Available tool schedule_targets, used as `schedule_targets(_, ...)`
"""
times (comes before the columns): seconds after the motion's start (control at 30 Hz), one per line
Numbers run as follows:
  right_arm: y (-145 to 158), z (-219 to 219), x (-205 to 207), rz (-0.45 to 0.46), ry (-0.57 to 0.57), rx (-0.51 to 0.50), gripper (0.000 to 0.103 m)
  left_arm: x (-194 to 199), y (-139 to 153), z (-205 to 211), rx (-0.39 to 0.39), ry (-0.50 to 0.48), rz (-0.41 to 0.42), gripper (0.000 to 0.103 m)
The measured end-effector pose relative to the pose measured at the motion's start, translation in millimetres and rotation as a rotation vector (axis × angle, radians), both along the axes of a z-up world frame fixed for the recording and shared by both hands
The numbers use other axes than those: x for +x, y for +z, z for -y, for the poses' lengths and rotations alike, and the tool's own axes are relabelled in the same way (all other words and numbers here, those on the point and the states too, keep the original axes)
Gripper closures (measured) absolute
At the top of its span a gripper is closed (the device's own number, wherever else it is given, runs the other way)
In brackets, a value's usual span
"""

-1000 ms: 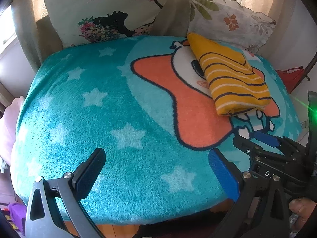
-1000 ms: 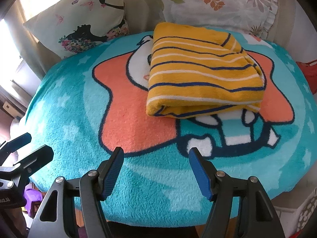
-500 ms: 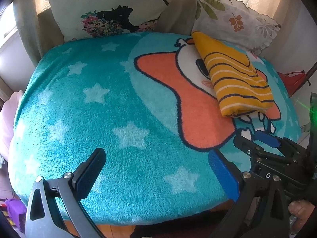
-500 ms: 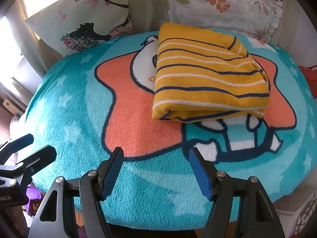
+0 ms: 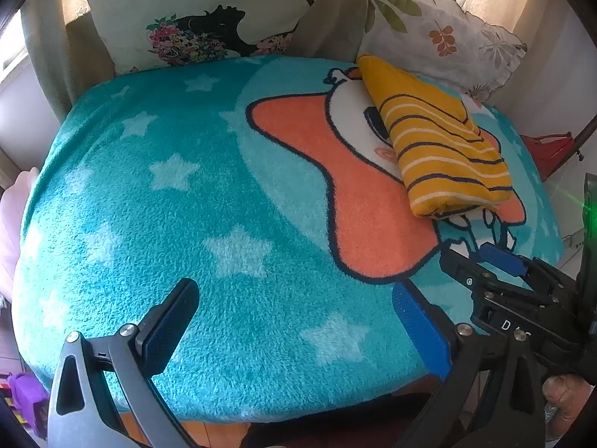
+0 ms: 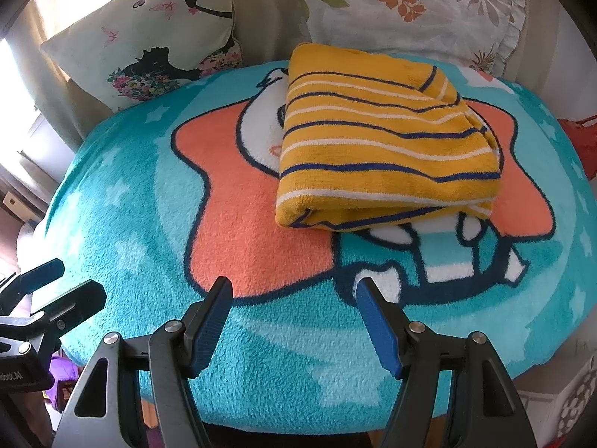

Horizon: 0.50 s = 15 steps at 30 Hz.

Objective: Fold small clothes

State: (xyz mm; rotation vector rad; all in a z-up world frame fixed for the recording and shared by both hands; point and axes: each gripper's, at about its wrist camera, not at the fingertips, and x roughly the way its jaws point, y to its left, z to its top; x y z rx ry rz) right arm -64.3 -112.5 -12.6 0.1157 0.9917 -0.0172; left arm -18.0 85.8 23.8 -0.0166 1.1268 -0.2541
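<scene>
A folded yellow garment with navy and white stripes lies on the teal star-patterned blanket, over the orange star picture. It also shows in the left wrist view at the far right. My right gripper is open and empty, hovering over the blanket's front edge, short of the garment. My left gripper is open and empty over the blanket's front left part. The right gripper's fingers show at the lower right of the left wrist view.
Two patterned pillows stand at the back: one with a black silhouette, one with leaves. A red object sits off the blanket's right side. The blanket's front edge drops off just under both grippers.
Both grippers have moved slightly forward and tilted down toward the blanket; the garment sits lower in both views. The garment has not moved. Both grippers stay open.
</scene>
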Motion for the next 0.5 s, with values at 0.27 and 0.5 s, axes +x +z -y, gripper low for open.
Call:
schedule_targets(0.27,-0.1,3.4,-1.4,0.0,-0.004,-0.001,0.03,0.8,0.2,6.8,-0.008,0.006,-0.011,0.0)
schedule_targets(0.5,4.0,16.0,-9.1,0.029,-0.039,-0.002,0.029,0.9,-4.1,18.8,-0.018,-0.007,-0.027,0.0)
